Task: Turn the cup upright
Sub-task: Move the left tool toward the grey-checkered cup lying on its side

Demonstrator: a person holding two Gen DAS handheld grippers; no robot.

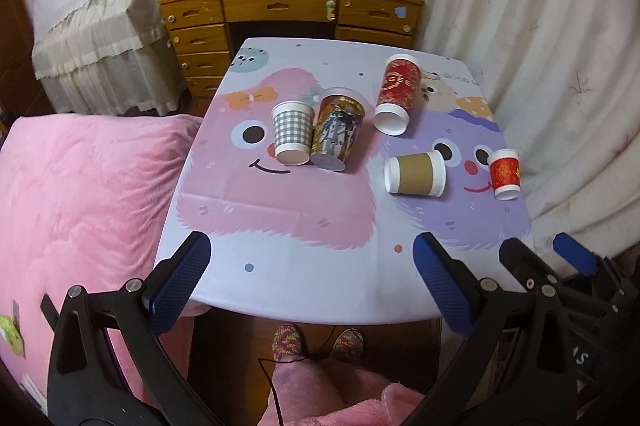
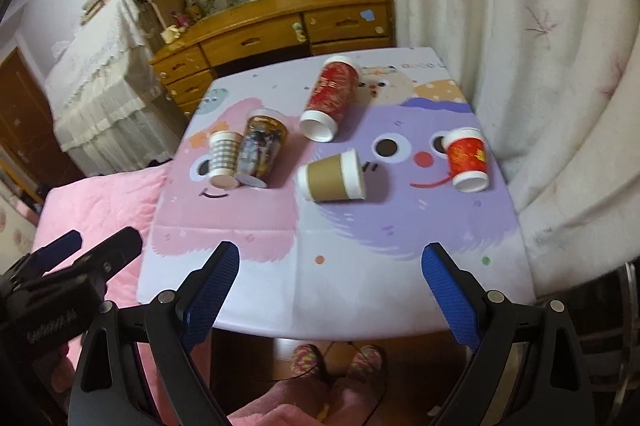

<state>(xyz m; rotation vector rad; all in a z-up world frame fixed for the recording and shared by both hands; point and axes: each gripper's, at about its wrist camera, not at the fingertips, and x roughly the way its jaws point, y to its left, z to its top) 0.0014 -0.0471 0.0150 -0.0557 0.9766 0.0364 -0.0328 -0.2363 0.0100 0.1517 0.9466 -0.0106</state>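
Observation:
Several paper cups lie tipped on the cartoon-print table [image 1: 280,266]: a grey checked cup [image 1: 292,132] [image 2: 222,158], a gold illustrated cup [image 1: 338,128] [image 2: 260,150] touching it, a tall red cup [image 1: 396,94] [image 2: 330,98], a brown sleeved cup [image 1: 416,172] [image 2: 332,176], and a small red cup [image 1: 505,173] [image 2: 466,158]. My left gripper [image 1: 312,274] is open and empty over the table's near edge. My right gripper [image 2: 330,282] is open and empty, also at the near edge. Each gripper shows in the other's view: the right one [image 1: 560,258] and the left one [image 2: 96,246].
A pink quilted bed [image 1: 80,194] is left of the table. A wooden desk with drawers [image 1: 292,10] stands behind it. White curtains [image 1: 540,46] hang along the right. The person's slippered feet [image 1: 316,342] are under the near edge.

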